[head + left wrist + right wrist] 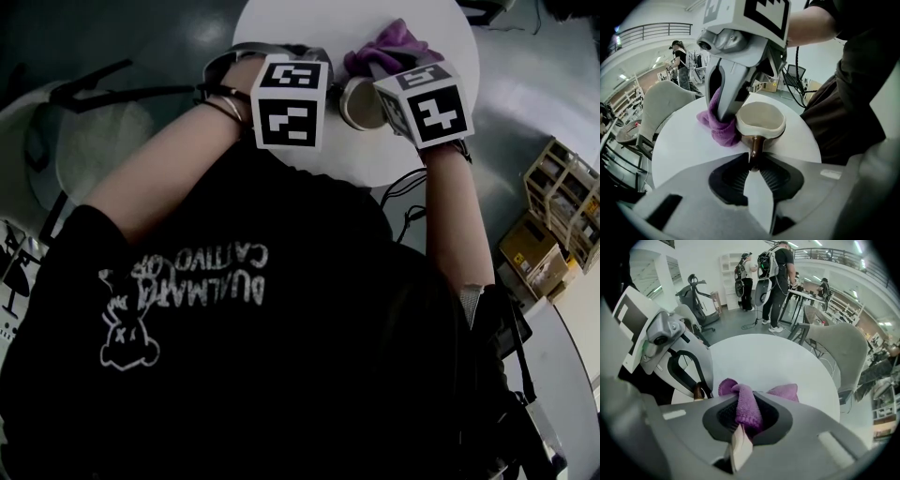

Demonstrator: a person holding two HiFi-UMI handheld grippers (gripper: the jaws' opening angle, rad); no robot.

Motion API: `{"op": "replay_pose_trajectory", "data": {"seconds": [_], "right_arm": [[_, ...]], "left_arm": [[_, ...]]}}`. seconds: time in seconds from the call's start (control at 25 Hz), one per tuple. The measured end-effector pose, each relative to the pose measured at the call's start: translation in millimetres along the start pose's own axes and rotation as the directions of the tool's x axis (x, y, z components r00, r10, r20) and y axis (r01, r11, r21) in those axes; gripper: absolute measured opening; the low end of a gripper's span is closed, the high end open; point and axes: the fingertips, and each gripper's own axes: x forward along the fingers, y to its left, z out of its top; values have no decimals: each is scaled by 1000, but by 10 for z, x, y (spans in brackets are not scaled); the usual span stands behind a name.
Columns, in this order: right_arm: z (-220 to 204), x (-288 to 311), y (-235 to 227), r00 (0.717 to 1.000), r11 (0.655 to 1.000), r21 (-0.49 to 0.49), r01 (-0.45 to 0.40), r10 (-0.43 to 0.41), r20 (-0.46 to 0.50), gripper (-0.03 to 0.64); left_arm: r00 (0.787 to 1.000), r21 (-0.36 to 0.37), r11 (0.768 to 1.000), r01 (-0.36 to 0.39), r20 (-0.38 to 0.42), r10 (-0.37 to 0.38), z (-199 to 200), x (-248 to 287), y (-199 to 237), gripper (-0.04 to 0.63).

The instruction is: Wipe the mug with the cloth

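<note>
On the round white table (pixel 300 33) you hold the mug (pixel 760 123) upright only by its thin brown handle (pixel 755 146), so, as a judgement, a hard sideways rub could twist it in that grip or tip it over. The purple cloth (pixel 719 127) lies against the mug's outer wall, on the side away from you. Your left gripper (pixel 751 161) has its jaws slightly apart, pinching the handle; your right gripper (pixel 746 405) is clamped on a fold of the cloth.
</note>
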Motion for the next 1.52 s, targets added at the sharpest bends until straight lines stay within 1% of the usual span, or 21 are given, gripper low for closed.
{"op": "replay_pose_trajectory", "data": {"seconds": [0.2,0.52,0.68,0.8,1.0,1.16,1.32,1.52], "right_arm": [[-159,-113,-62,999,999,43,23,-24,22,34],[-350,-184,-133,997,994,101,46,-52,60,32],[-545,-316,-167,997,993,105,52,-57,54,31],[-670,-376,-191,997,992,120,47,-54,59,31],[-809,-354,-167,996,991,114,67,-72,46,31],[-933,-352,-116,997,991,116,63,-67,33,31],[-1070,-344,-96,998,991,122,58,-61,18,31],[-1215,-329,38,999,994,101,47,-46,-8,31]], "left_arm": [[999,11,1000,-12,-36,13,26,10,-56,71],[998,-38,998,-40,-57,38,21,26,-38,72],[994,-31,997,-70,-91,67,146,35,-14,72],[991,-47,995,-85,-106,80,212,50,-19,74],[990,-77,992,-97,-114,88,158,70,-74,72],[988,-99,990,-104,-122,92,115,79,-113,72],[988,-140,984,-114,-124,97,80,101,-109,71],[985,-156,979,-132,-131,112,38,99,-132,71]]}}
